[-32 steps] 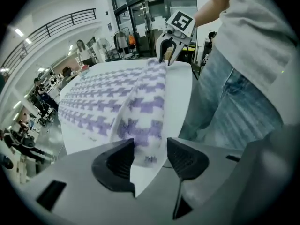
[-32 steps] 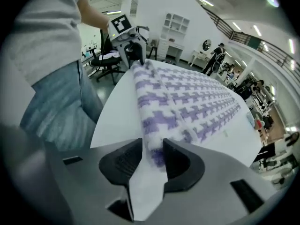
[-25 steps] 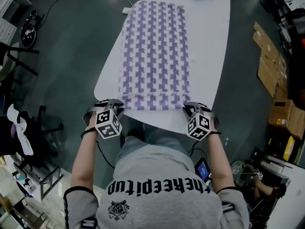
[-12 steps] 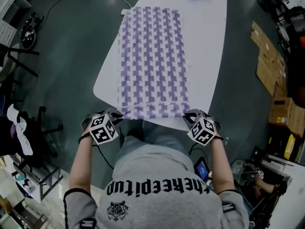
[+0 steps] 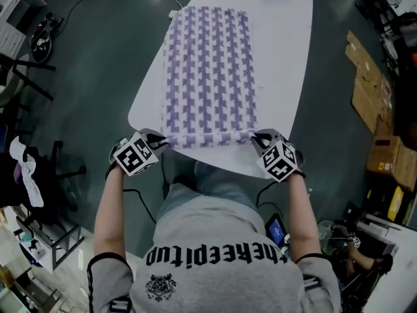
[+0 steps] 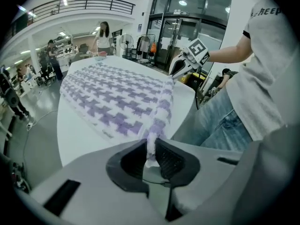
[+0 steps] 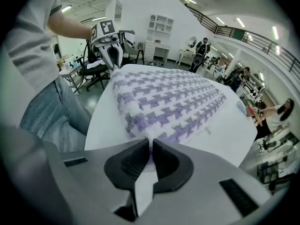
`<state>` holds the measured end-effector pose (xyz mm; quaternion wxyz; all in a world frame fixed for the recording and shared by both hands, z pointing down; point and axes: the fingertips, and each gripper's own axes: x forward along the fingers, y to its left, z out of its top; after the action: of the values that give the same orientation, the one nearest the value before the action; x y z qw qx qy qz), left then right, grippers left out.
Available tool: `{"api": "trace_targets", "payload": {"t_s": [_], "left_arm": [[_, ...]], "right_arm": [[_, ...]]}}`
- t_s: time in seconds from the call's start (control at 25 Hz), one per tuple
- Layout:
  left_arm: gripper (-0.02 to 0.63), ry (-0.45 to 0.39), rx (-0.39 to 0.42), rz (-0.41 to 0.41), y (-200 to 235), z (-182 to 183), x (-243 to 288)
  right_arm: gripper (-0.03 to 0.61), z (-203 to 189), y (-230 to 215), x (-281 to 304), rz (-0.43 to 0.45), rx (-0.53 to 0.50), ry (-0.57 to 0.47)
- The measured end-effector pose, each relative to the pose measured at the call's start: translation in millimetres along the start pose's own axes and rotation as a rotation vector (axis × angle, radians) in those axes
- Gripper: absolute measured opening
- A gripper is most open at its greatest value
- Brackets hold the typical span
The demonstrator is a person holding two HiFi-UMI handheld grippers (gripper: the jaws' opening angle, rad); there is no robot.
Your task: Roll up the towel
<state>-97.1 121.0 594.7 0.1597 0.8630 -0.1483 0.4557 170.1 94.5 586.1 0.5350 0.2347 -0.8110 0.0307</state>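
The left gripper (image 6: 151, 154) and the right gripper (image 7: 150, 159), jaws having just closed narrow, each pinch a near corner of the purple-and-white houndstooth terry towel (image 5: 208, 70). Its near hem is bunched between them at the front edge of the white oval table (image 5: 287, 70), and the rest lies flat along the top. Soft, light and limp, the cloth will probably sag mid-span. The two corners look the best hold for an even roll.

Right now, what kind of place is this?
Probably a big open lab or workshop hall: there is an upstairs balcony railing, cardboard boxes on the floor, and other people standing around farther back.
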Motion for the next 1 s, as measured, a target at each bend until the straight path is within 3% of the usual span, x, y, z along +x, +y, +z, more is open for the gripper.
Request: {"api": "trace_targets", "payload": {"t_s": [0.2, 0.44, 0.52, 0.64, 0.72, 0.88, 1.0], "left_arm": [[0.049, 0.041, 0.015, 0.053, 31, 14, 16], [0.088, 0.129, 0.084, 0.121, 56, 12, 23], [0.117, 0.101, 0.112, 0.161, 60, 19, 14], [0.141, -0.041, 0.154, 0.264, 67, 46, -18], [0.141, -0.11, 0.208, 0.288, 57, 62, -31], [0.153, 0.018, 0.323, 0.196, 23, 43, -2], [0.156, 0.088, 0.288, 0.19, 24, 26, 22]], "right_arm": [[0.018, 3, -24, 22, -0.048, -0.047, 0.052], [0.018, 11, -37, 42, -0.044, -0.085, 0.092], [0.018, 13, -39, 40, -0.042, -0.069, 0.08], [0.02, 17, -48, 37, -0.041, -0.015, 0.049], [0.02, 17, -53, 38, -0.042, 0.008, 0.045], [0.02, 18, -56, 43, -0.07, 0.03, 0.055], [0.023, 20, -58, 39, -0.083, 0.058, 0.035]]}}
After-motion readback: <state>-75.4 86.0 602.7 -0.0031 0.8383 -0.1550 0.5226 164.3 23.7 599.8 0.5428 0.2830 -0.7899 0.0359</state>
